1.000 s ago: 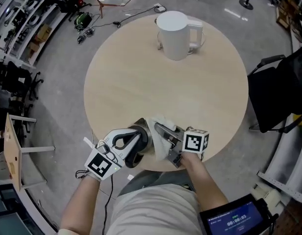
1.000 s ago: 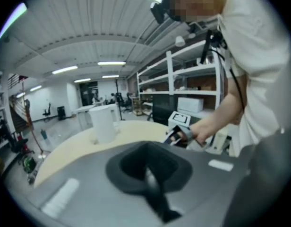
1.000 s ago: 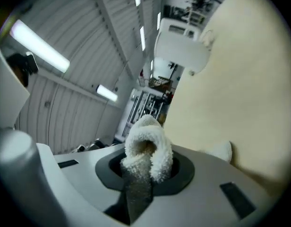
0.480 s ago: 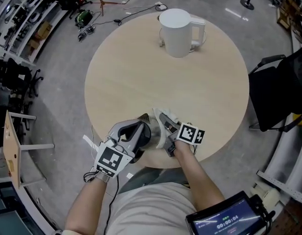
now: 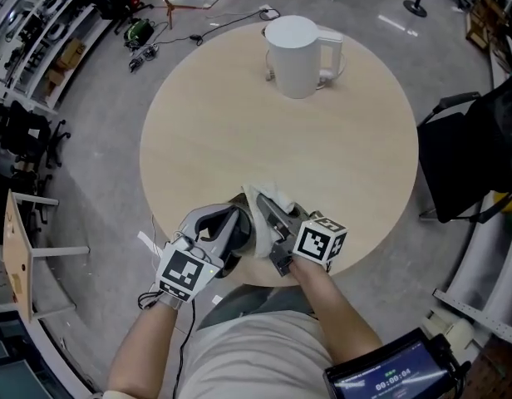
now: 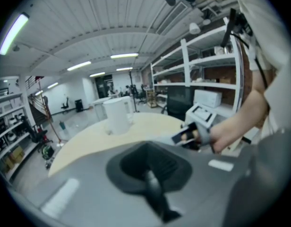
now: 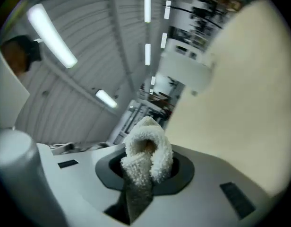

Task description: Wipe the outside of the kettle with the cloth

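Right gripper (image 5: 271, 221) jaws clamped on cloth (image 7: 145, 152), at table (image 5: 206, 131) near edge. Left gripper (image 5: 236, 223) jaws together, nothing between, same edge. Kettle (image 5: 294, 56) upright at table far edge, well apart.

Cloth fluffy, soft, light; bunched pinch likely holds. Kettle rigid, smooth, probably slippery and tippy under wiping; steady it at handle (image 5: 332, 52).

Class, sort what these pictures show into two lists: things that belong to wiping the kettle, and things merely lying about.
Belongs to the job:
white kettle
white cloth, clamped in the right gripper
round table bearing the kettle

Just lying about:
black bag beside the table
cables on the floor
shelving at the left
screen at bottom right
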Tool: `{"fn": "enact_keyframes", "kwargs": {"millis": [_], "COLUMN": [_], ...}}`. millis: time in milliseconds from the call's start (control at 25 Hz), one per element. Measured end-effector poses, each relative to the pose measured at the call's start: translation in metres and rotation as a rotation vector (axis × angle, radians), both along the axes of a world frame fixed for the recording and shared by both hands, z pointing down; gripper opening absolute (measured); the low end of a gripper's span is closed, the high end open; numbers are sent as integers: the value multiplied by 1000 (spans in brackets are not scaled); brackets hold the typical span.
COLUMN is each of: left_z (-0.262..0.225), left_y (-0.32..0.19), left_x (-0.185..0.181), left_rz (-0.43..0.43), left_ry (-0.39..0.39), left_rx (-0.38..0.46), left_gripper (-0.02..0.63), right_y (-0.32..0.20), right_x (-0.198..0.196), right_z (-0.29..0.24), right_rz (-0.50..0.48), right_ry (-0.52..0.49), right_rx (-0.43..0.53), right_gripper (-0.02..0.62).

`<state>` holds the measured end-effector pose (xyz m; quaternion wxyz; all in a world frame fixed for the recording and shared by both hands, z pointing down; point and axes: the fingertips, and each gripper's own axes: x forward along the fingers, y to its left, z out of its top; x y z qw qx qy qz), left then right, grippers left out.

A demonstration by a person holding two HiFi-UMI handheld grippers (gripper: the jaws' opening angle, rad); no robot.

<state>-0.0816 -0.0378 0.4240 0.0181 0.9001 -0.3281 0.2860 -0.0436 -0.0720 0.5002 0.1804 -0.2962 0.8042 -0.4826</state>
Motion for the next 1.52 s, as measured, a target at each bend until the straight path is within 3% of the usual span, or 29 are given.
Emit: {"fn": "enact_keyframes", "kwargs": {"millis": [40,80,120,240,280,320,400,480,520,600,680,720,840,880,920,1040,1120,1200,1320,1520], "left_z": [0,-1,0,1,1,1,0,1,2,1,0,0,0,-1,-1,-1,0,-1,-5,-7], "left_y": [-1,-1,-1,-2,-2,-2,-4,-3,-2,-1,-1,0,-2,-1,-1,0,1,1,6,11], "left_x": [0,0,0,2,2,2,2,1,0,0,0,1,2,2,1,1,3,4,0,-6], "left_rz": [1,1,0,0,1,2,5,5,5,5,5,6,13,13,12,13,17,22,38,86], "left_ry": [1,3,3,2,1,1,4,5,5,5,7,8,13,15,16,13,10,8,13,75], "left_rx": [2,3,3,2,4,6,13,14,12,12,13,13,23,24,24,25,30,38,75,96], "left_gripper": [-2,-2,-2,-2,-2,-2,-2,-2,-2,-2,-2,-2,-2,-2,-2,-2,-2,-2,-2,0], "right_y": [7,11,9,-15,-20,-23,-23,-20,-21,-30,-34,-35,-42,-47,-52,-50,-43,-39,-23,27], "right_x": [-5,-8,-6,5,3,-2,-13,-17,-16,-18,-25,-29,-38,-41,-45,-60,-58,-48,-26,15], "right_z": [-37,-53,-43,76,96,90,19,-44,-44,18,66,58,-40,-53,-42,63,85,74,64,67], "right_rz": [-15,-15,1,13,-25,-76,-153,-160,-153,-157,-228,-272,-331,-344,-364,-487,-514,-454,-282,-11], "right_ry": [2,19,48,102,89,78,54,-42,-54,69,156,136,-84,-143,-136,153,215,172,55,-244], "right_rx": [131,203,192,-150,-223,-219,-18,161,161,12,-118,-103,144,165,133,-101,-156,-134,-147,-208], "right_gripper": [89,89,89,89,89,89,89,89,89,89,89,89,89,89,89,89,89,89,89,89]}}
